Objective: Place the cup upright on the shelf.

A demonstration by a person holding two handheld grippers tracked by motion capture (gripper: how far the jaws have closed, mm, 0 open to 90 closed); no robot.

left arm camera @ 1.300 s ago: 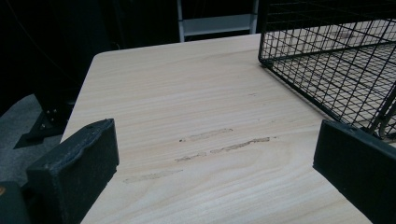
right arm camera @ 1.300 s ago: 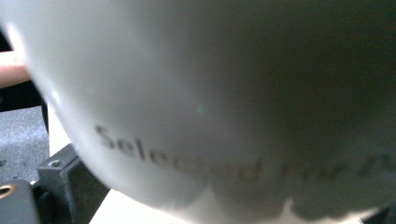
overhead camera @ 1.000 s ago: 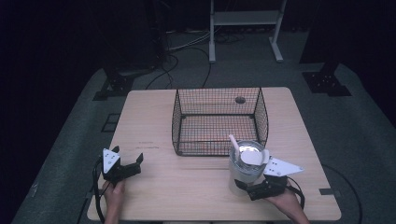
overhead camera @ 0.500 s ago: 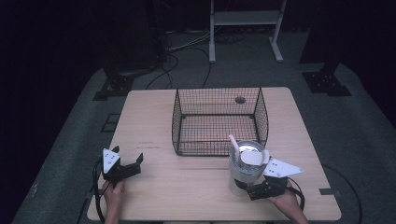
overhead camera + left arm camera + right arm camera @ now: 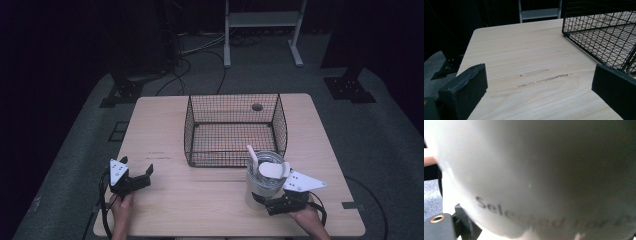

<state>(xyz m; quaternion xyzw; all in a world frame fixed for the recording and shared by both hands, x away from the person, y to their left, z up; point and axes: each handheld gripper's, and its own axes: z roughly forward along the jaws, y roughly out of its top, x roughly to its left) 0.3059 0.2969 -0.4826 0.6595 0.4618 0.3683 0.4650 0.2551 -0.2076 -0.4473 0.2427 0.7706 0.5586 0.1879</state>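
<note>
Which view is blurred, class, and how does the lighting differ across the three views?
Right gripper view: the white container sits so close that its surface and lettering are soft. Left gripper view: sharp, evenly lit wood grain on the table. High view: lit table, surroundings nearly black.

A dark lab: bare test table (image 5: 165, 130), floor cables (image 5: 200, 47), equipment stands (image 5: 350, 90).
</note>
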